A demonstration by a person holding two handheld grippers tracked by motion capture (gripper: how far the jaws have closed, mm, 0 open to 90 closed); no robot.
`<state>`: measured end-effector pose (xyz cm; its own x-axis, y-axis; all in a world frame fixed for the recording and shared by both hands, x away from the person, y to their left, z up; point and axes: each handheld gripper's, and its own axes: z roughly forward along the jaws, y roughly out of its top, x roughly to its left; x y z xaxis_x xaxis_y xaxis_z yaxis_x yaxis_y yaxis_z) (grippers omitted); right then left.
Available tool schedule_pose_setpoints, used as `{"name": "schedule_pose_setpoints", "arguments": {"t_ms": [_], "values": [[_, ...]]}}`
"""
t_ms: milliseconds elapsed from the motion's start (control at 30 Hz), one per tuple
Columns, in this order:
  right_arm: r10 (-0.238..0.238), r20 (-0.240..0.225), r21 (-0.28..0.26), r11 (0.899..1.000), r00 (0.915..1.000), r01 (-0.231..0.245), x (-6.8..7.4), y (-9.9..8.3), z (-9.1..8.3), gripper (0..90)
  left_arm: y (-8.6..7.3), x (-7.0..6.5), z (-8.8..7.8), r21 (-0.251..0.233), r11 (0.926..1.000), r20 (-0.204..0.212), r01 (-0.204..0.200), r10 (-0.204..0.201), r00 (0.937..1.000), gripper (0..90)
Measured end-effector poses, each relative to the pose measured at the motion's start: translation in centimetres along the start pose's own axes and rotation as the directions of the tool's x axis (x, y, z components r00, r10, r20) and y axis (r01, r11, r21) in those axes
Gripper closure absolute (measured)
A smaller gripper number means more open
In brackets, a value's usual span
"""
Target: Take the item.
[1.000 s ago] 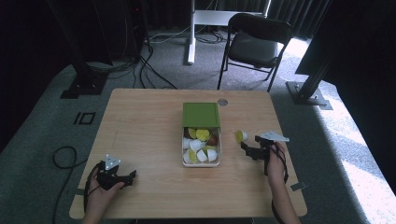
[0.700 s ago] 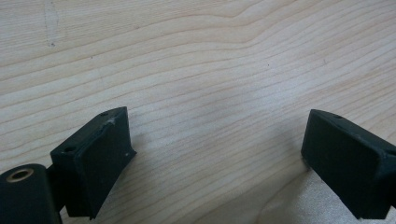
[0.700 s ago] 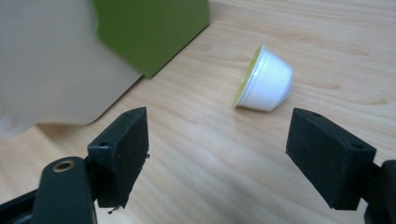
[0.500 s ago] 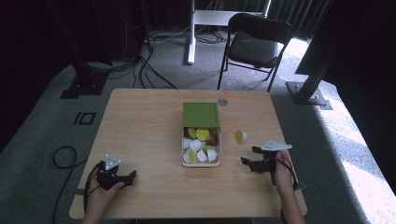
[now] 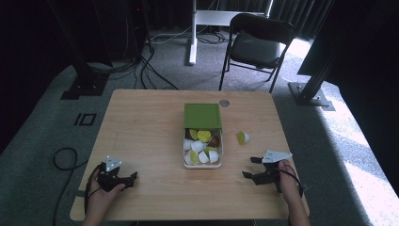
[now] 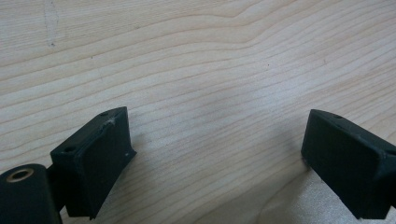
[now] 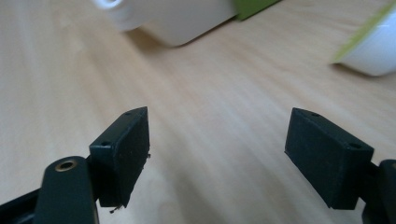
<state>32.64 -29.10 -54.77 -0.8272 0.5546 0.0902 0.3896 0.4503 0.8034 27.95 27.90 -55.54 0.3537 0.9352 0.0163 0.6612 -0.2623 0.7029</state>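
Observation:
A white box (image 5: 186, 149) with several white, yellow-green and brown capsules stands mid-table, its green lid (image 5: 202, 116) lying behind it. One white capsule with a yellow-green top (image 5: 242, 137) lies on its side to the right of the box. My right gripper (image 5: 249, 167) rests near the front edge, below that capsule and apart from it, open and empty. In the right gripper view (image 7: 219, 119) the jaws stand wide over bare wood, with the capsule (image 7: 373, 46) and box (image 7: 187, 18) beyond. My left gripper (image 5: 131, 179) lies at the front left, open (image 6: 217, 126) over bare wood.
The wooden table (image 5: 141, 122) has a round grommet (image 5: 224, 102) at its back edge. Behind the table are a black chair (image 5: 259, 44), a white desk leg (image 5: 192, 33) and cables on the grey carpet.
My right gripper has drawn back from the lone capsule toward the table's near edge, leaving the capsule where it lay. The left gripper has stayed put.

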Motion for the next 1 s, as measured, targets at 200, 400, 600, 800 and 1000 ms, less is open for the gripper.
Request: {"name": "schedule_pose_setpoints", "arguments": {"t_ms": [200, 400, 600, 800, 1000], "values": [[-0.068, -0.066, 0.050, 0.996, 0.9955, 0.072, 0.6, -0.3, 0.0, 22.6, 0.0, 0.0, 0.0, 0.000, 1.0000, 0.000, 0.000, 0.000, 1.0000, 9.5], [-0.118, -0.071, 0.087, 0.988, 0.9904, 0.124, 1.0, -0.7, 0.1, 21.8, 0.0, 0.0, 0.0, 0.000, 1.0000, 0.000, 0.001, -0.001, 1.0000, 9.5], [-0.149, -0.074, 0.097, 0.983, 0.9860, 0.156, 1.1, -1.1, -0.1, 21.5, 0.0, 0.0, 0.0, -0.001, 1.0000, 0.000, 0.001, -0.001, 1.0000, 9.5], [-0.167, -0.068, 0.125, 0.977, 0.9836, 0.174, 1.5, -1.8, -0.4, 20.9, 0.0, 0.0, 0.0, -0.001, 1.0000, 0.000, 0.001, -0.001, 1.0000, 9.5], [-0.169, -0.079, 0.110, 0.978, 0.9824, 0.177, 1.8, -2.4, -0.9, 20.4, 0.0, 0.0, 0.0, 0.000, 1.0000, 0.000, 0.000, 0.000, 1.0000, 9.5]]}}
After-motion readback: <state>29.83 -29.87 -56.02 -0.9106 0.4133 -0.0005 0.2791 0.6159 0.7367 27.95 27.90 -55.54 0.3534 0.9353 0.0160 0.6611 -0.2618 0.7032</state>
